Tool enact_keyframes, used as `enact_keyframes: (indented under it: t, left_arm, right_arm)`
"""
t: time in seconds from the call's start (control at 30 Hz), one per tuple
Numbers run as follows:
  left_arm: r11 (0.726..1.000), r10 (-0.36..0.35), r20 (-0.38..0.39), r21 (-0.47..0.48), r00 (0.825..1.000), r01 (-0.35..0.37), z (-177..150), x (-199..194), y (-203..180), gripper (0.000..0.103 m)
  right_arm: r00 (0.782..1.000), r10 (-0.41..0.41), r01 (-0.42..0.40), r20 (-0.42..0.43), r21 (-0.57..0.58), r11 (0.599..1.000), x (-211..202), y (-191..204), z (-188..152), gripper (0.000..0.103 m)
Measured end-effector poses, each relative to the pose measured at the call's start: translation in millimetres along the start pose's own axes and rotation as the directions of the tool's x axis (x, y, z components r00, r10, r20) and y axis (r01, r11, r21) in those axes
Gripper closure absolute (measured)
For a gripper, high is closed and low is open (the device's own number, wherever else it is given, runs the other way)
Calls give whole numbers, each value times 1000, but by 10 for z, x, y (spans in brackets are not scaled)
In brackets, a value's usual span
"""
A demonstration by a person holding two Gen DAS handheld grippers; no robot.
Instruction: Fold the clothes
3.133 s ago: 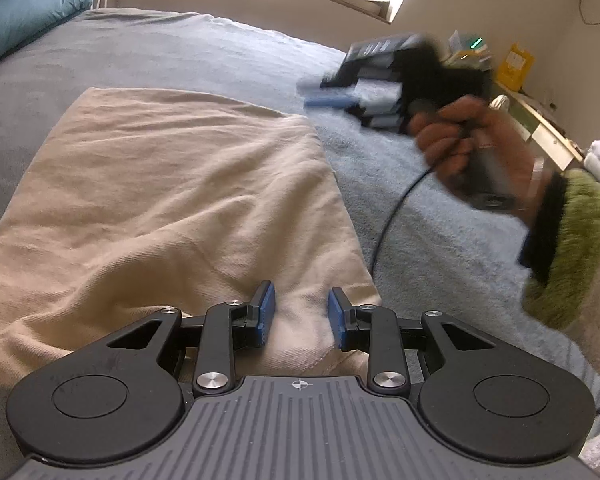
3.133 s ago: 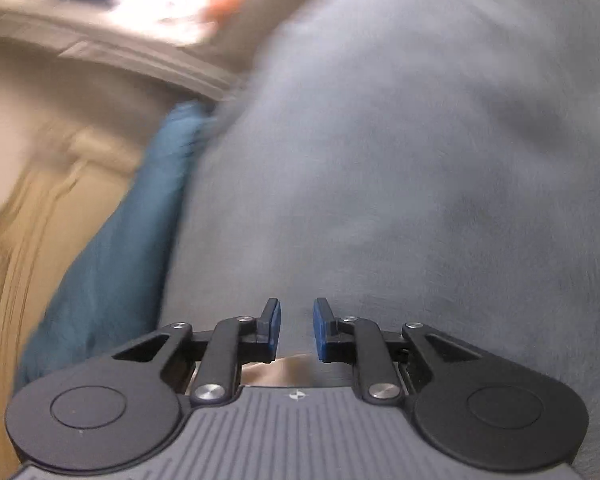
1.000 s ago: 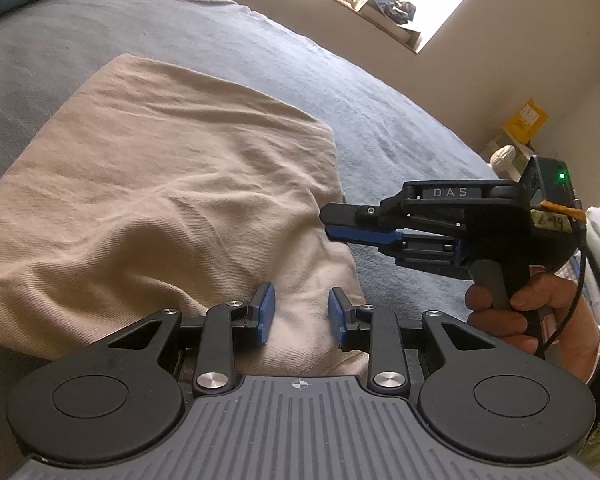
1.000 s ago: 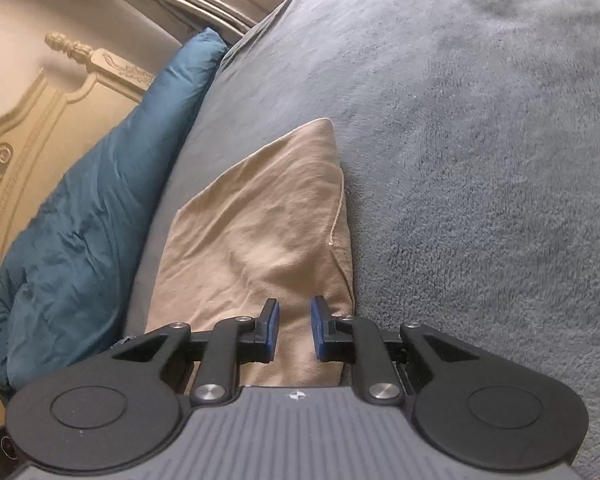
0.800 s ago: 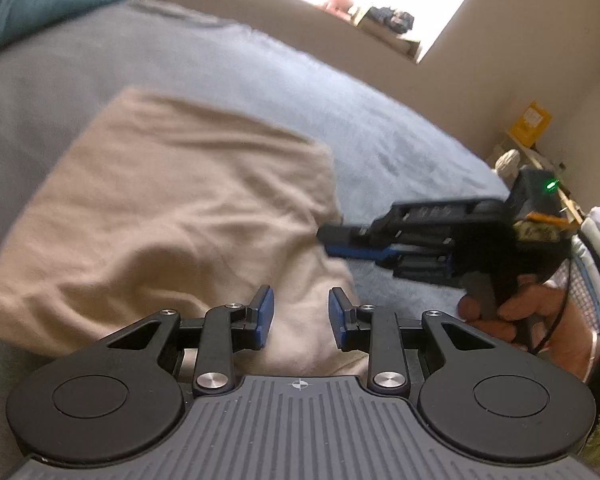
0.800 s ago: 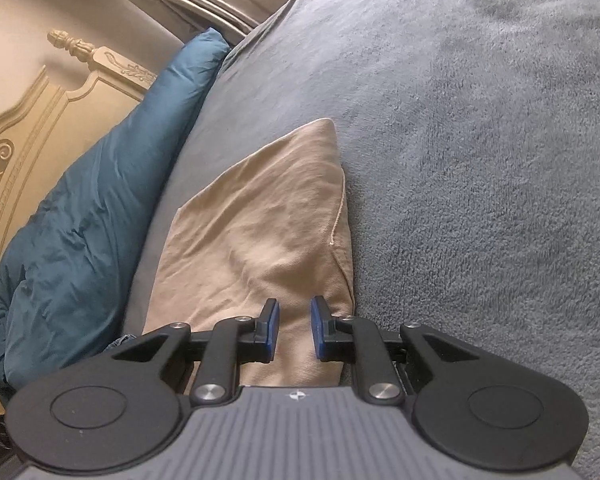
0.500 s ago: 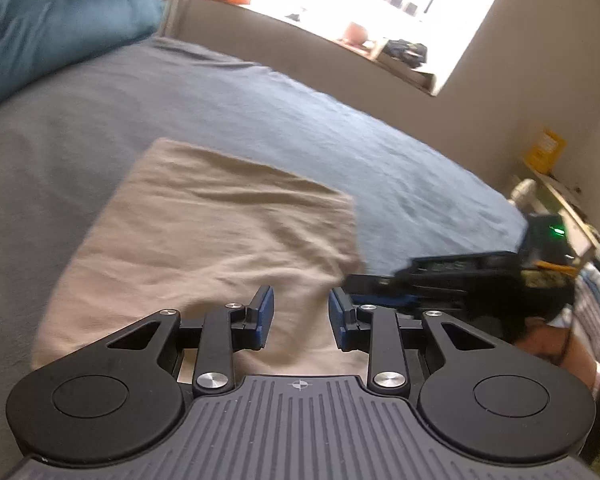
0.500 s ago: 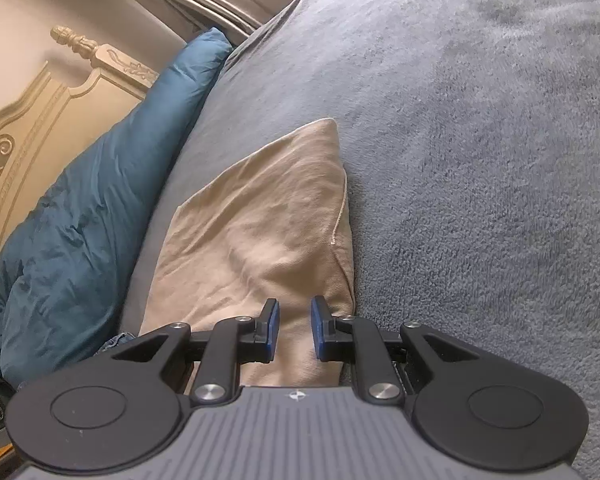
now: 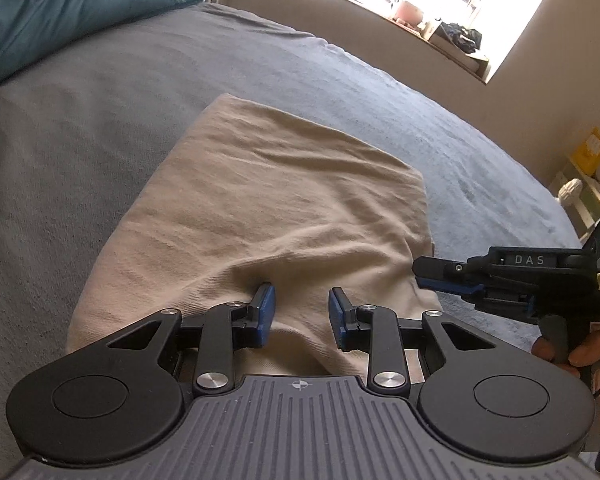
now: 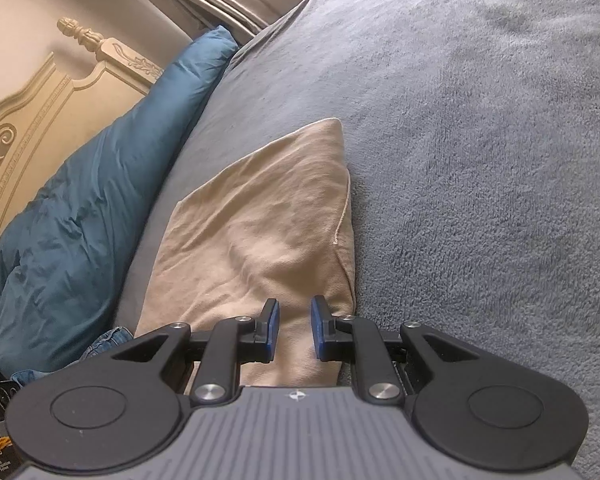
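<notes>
Left gripper (image 9: 300,316) has its jaws a bit apart with nothing pinched, hovering over the near edge of the folded beige garment (image 9: 276,200), which stretches away in front of it on the grey bedspread (image 9: 80,120). Right gripper (image 10: 293,330) is set narrower, also empty, over the garment's near right corner; in the left view it pokes in from the right, tips just beside the cloth's edge.

My guess is it's light, floppy cotton-type stuff, several layers thick, so it'll sag and slide apart if you grab only the top layer. I'd pinch the full stack at the two near corners.

Can't see what kind of garment it is, or the very nearest edge, which is hidden under both grippers. Some denim (image 10: 108,340) peeks out left of the right gripper, mostly cut off.
</notes>
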State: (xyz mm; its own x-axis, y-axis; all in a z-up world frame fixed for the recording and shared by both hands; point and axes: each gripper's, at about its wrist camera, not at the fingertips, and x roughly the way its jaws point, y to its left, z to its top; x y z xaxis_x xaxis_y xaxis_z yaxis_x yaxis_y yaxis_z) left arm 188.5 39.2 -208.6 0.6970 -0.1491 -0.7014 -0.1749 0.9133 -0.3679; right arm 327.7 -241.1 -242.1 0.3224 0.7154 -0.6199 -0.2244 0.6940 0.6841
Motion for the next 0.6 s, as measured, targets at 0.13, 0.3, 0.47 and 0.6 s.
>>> enact_keyframes:
  t: [0.13,0.3,0.47,0.6]
  left_arm:
    - [1000,3,-1,1,1000,-3,0,2,-12,74]
    - [1000,4,-1,4,1000,-4,-2,0,-11,74]
    - [1000,3,0,1,1000,-3,-5,2,-10,74]
    - [1000,4,0,1,1000,-4,-7,5,-10,74]
  right_arm:
    - [1000,-2,2,1,-2,1000,1,9,1,86]
    - [1000,-9,9,4,-5,1000,-6,28,-14,86]
    - [1000,-11,11,7,-5,1000,-10,28,-22,86]
    - [1000,-11,11,7,-3,1000,-11,27,-24,86]
